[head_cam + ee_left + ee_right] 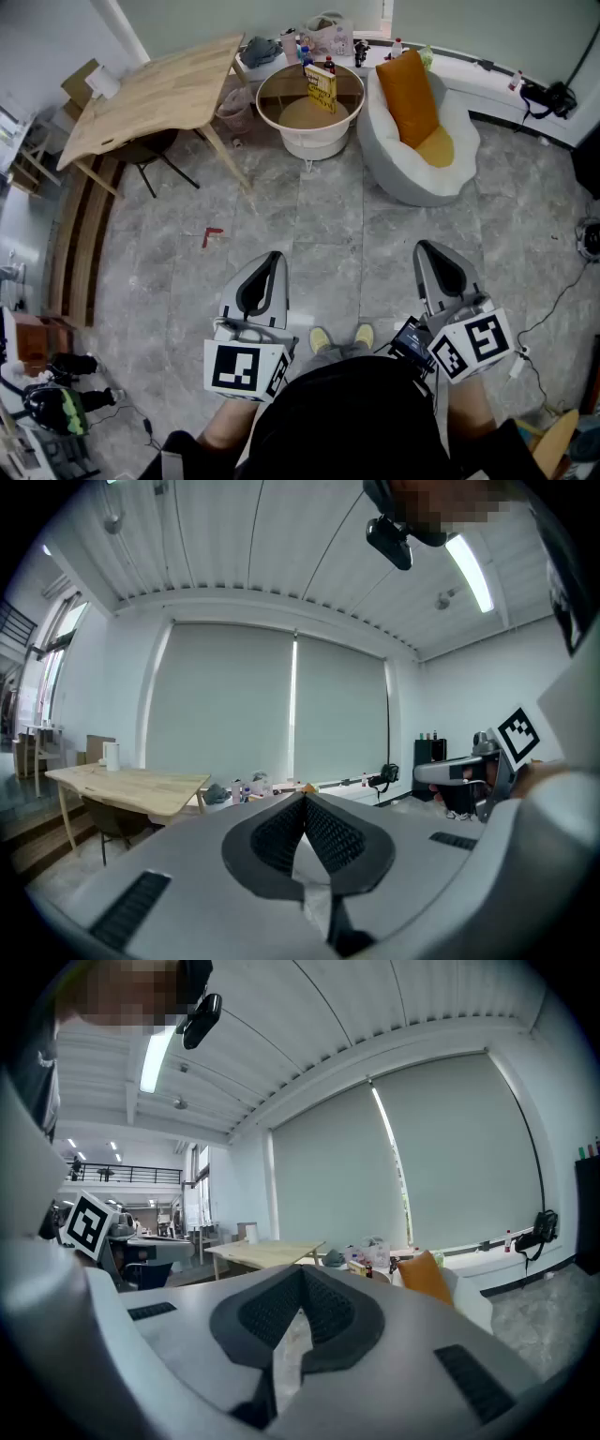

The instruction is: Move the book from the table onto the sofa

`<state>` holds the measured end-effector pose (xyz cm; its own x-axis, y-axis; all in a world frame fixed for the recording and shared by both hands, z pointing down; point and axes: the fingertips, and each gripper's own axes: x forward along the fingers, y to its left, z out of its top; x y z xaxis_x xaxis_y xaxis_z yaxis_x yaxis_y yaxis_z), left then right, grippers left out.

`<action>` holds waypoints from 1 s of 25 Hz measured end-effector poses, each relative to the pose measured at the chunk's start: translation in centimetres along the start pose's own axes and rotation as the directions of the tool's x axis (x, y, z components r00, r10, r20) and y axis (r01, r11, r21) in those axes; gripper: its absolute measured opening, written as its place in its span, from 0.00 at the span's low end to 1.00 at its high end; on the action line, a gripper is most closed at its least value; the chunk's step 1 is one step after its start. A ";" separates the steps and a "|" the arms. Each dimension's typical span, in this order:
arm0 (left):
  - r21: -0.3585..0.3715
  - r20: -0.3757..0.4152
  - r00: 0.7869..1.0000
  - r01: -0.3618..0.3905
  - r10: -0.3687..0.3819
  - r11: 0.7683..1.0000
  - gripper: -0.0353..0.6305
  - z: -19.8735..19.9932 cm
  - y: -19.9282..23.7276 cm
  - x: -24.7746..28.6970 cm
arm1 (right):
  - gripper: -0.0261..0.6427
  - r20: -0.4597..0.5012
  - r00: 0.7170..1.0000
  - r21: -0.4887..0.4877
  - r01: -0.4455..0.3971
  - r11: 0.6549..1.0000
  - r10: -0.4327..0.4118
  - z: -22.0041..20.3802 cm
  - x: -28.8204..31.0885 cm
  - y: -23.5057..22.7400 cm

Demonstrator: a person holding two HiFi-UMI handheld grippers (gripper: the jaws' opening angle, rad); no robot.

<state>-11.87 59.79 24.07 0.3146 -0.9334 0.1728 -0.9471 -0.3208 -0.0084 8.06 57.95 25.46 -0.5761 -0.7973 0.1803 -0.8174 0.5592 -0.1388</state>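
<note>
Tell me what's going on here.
A person holds the left gripper and the right gripper low over the floor, both shut with nothing between the fingers. Across the room, the book stands upright on the round table, untouched. The sofa with its orange cushion sits right beside it. The move hasn't begun.

Bright strip light (472, 569); fisheye edges dark, perhaps blurred.

I am holding my left tongs (273, 259) and my right tongs (427, 249) level before me, well apart, both closed and empty.
</note>
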 end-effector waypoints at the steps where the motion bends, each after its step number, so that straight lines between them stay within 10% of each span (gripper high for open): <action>1: 0.003 -0.002 1.000 0.005 -0.005 1.000 0.06 0.0 0.1 -0.3 | 0.05 -0.004 1.000 -0.002 -0.001 1.000 0.001 0.1 0.1 0.5; 25: -0.003 0.059 0.998 0.023 -0.022 1.000 0.06 0.0 7.0 -5.2 | 0.05 -0.024 0.997 0.035 -0.067 0.997 0.068 -0.6 3.3 9.9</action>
<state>-20.10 62.44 23.10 0.3388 -0.9338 0.1146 -0.9400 -0.3412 -0.0014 -1.88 61.00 25.21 -0.6301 -0.7520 0.1938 -0.7762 0.6028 -0.1845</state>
